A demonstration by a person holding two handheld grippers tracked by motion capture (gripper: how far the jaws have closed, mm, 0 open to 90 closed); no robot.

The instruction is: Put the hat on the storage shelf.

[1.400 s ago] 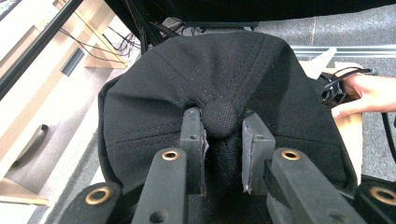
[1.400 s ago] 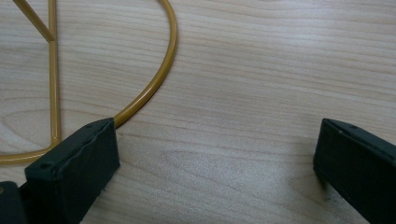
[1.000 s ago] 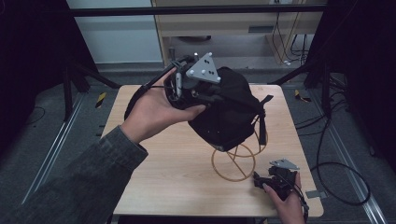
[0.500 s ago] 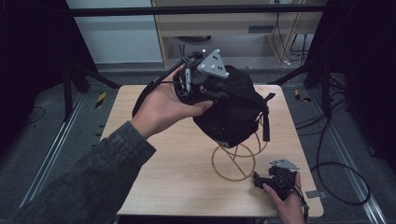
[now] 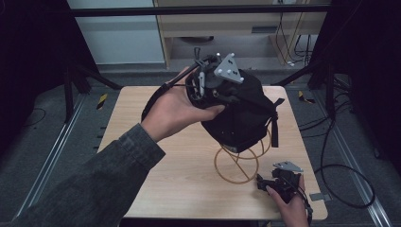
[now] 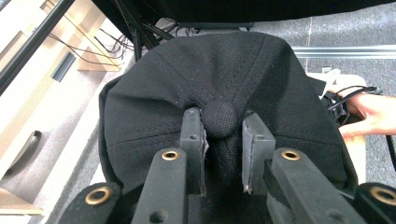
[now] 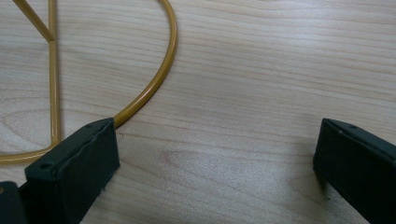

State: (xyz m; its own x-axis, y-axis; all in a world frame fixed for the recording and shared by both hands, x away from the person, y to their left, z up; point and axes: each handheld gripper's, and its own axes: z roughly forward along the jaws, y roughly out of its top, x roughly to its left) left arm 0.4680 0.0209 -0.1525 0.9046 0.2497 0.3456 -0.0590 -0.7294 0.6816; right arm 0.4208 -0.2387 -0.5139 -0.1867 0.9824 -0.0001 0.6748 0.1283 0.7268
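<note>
A black cap hangs over the top of a yellow wire stand on the wooden table. My left gripper is shut on the cap's crown. In the left gripper view its jaws pinch the fabric on both sides of the top button, with the cap spreading out beyond the left gripper. My right gripper rests low at the table's near right corner. It stands open beside the stand's base ring, with nothing between its fingers.
The cap's strap dangles on the right side. A wooden shelf unit and cables lie on the floor beyond and right of the table. The person's right hand appears past the cap.
My left gripper has carried the cap to the right and a little farther away, over the wire stand. The right gripper has stayed in place.
</note>
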